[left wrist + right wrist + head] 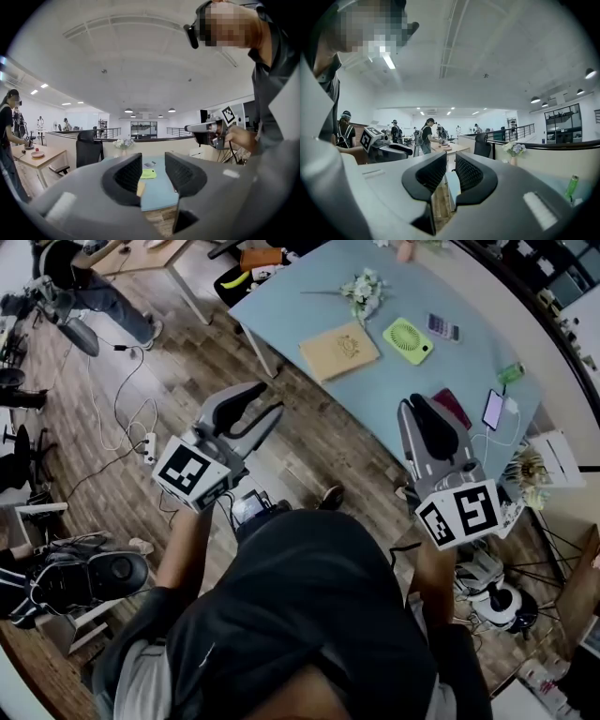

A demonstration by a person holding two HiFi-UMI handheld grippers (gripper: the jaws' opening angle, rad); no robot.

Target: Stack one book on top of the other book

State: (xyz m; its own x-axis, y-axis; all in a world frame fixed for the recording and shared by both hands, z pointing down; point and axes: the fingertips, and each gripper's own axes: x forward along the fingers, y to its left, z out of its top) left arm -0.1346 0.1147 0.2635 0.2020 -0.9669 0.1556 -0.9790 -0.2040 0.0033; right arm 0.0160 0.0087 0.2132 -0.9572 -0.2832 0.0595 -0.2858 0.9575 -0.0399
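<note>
Holding the left gripper (267, 401) out over the wooden floor (309, 442), short of the blue table (412, 381), jaws standing apart with nothing but air between them. Ahead of those jaws and well apart from them: the tan book (339, 350), flat on the tabletop, with a green fan (408, 339) just beyond it. Holding the right gripper (419, 404) at the table's near edge, jaws drawn together and empty (only a thin slit between the pads). Just past its tip, slightly to the right: the dark red book (452, 407), partly hidden behind the tool, with a lit phone (493, 409) beside it. Farther ahead of both tools: a calculator (442, 327) and a bunch of pale flowers (364, 289), their holder too small to make out. Books well apart on the table, neither on top of the other.
</note>
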